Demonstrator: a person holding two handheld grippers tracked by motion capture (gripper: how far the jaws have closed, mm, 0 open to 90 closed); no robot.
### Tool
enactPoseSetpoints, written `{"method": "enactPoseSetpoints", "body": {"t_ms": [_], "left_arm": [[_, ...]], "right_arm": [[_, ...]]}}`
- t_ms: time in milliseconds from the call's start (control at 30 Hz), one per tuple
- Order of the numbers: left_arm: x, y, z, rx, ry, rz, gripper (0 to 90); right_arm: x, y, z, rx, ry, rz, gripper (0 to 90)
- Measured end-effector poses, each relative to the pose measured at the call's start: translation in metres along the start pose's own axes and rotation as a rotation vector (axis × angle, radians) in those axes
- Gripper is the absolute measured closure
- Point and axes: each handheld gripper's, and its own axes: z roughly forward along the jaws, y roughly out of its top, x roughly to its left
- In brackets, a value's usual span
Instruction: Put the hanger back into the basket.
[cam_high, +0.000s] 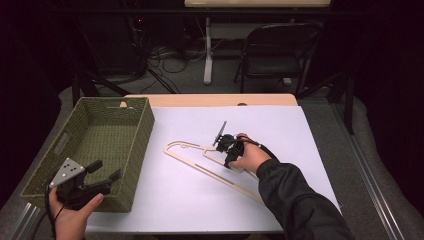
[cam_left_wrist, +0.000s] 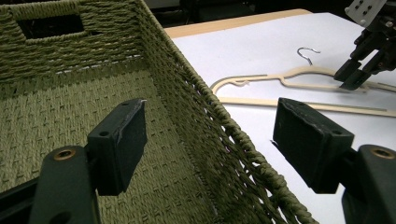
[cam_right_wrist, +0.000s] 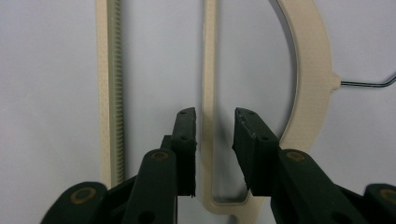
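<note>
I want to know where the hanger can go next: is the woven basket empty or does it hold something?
Empty as far as shown: the woven basket shows bare weave inside in the high and left gripper views.

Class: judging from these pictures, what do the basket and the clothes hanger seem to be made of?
Basket: probably woven cord or paper rope, matte olive green; a plaited weave shows along its walls and rim.
Clothes hanger: likely moulded plastic, matte cream, with a ribbed strip on its bar; its hook looks like thin shiny metal wire.

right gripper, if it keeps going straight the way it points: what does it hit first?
Most likely the hanger: the right gripper points down at the table with one thin hanger bar between its jaws, the pads not yet pressing on it. Right behind lies the white table cover.
</note>
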Motion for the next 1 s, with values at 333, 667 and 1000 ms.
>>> {"method": "enactPoseSetpoints", "body": {"t_ms": [333, 667, 1000], "left_arm": [[-0.0006, -0.0003, 0.001, 0.003, -0.002, 0.002, 25.6], [-0.0007, -0.0007, 0.0016, 0.004, -0.003, -0.001, 25.6], [-0.0006, -0.0005, 0.0015, 0.003, -0.002, 0.0, 25.6]], "right_arm": [[0.0021, 0.0004, 0.0038, 0.011, 0.031, -0.005, 73.5], [0.0017, 0.0006, 0.0063, 0.024, 0.042, -0.001, 74.3], [0.0008, 0.0006, 0.009, 0.05, 0.039, -0.01, 74.4]]}}
